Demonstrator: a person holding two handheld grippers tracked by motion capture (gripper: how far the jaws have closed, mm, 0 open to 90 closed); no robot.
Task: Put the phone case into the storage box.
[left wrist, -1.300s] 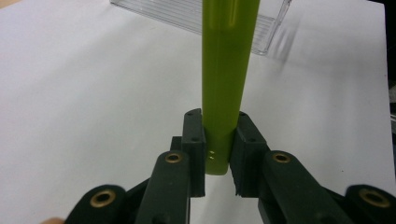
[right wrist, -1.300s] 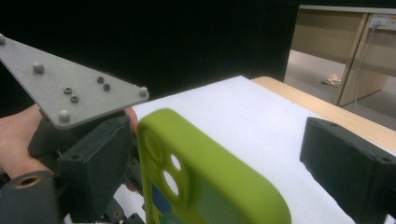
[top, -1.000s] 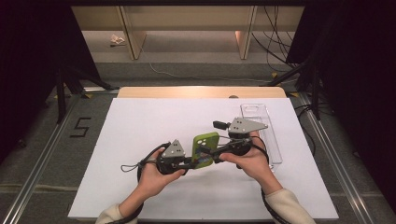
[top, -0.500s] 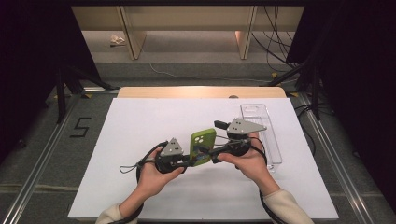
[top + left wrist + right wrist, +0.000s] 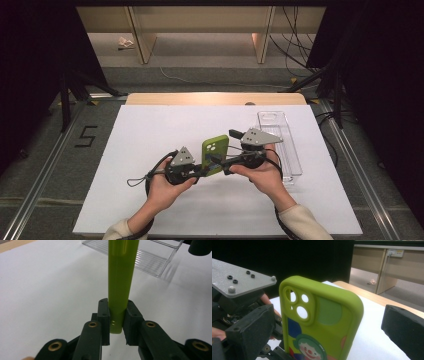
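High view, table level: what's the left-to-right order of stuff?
Left gripper → green phone case → right gripper → clear plastic tray.

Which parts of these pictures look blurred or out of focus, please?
Left gripper view: the green phone case goes soft towards the top, sharper at the left gripper. Right gripper view: the near black jaws blur, the case is crisp. High view: evenly sharp, dark surroundings.

Green phone case (image 5: 215,154) between two grippers
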